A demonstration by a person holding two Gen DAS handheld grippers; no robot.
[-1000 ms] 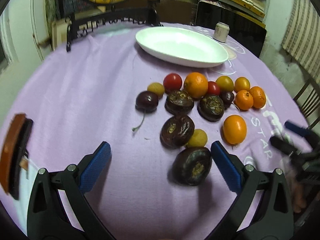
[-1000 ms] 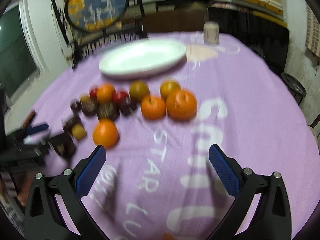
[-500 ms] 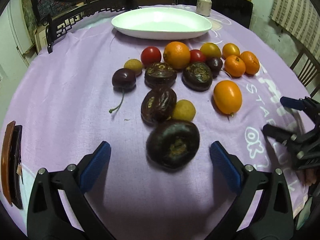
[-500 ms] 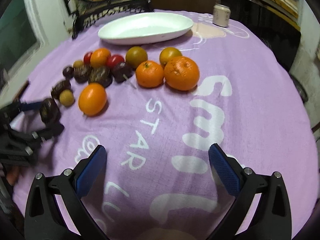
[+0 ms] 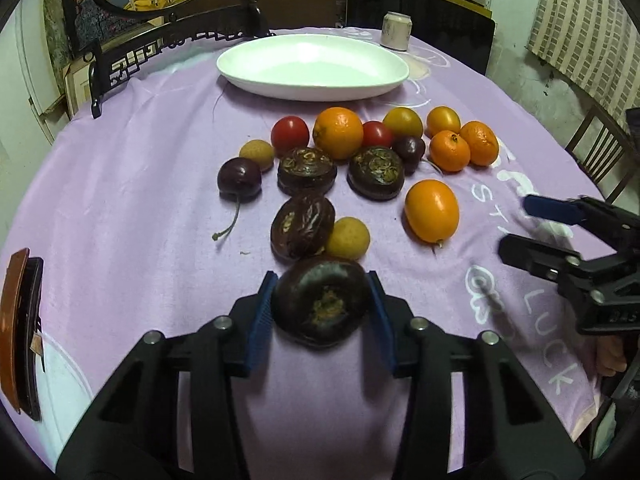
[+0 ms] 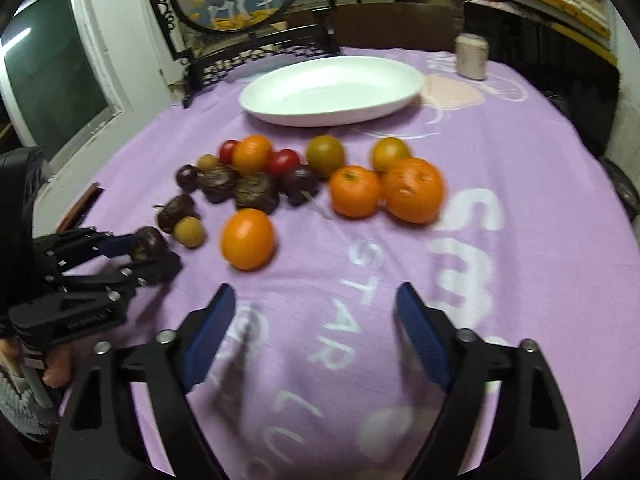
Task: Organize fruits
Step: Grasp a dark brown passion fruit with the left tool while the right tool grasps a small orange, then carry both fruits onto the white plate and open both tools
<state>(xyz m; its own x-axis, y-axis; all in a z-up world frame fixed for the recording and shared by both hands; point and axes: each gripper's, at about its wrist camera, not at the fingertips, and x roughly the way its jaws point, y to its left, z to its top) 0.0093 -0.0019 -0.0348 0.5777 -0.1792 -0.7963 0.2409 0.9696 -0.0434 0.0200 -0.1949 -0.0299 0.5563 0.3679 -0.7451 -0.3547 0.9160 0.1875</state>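
My left gripper (image 5: 322, 304) is shut on a dark purple passion fruit (image 5: 322, 300) at the near end of the fruit pile; it also shows in the right wrist view (image 6: 149, 243). Behind it lie several more fruits on the purple cloth: dark passion fruits (image 5: 302, 226), a yellow round fruit (image 5: 348, 238), an oval orange fruit (image 5: 432, 210), mandarins (image 5: 450, 150), red tomatoes (image 5: 290, 134). A white oval plate (image 5: 312, 68) sits empty at the far side. My right gripper (image 6: 314, 316) is open and empty over the cloth, near the oval orange fruit (image 6: 248, 238).
A pale can (image 5: 396, 30) stands behind the plate. A dark carved chair back (image 5: 168, 46) rises at the table's far left edge. A brown flat object (image 5: 18, 332) lies at the left edge. The cloth (image 6: 480, 280) carries white lettering.
My left gripper moved forward and shut on the nearest passion fruit, open half a second ago. My right gripper narrowed a little and shifted toward the fruits.
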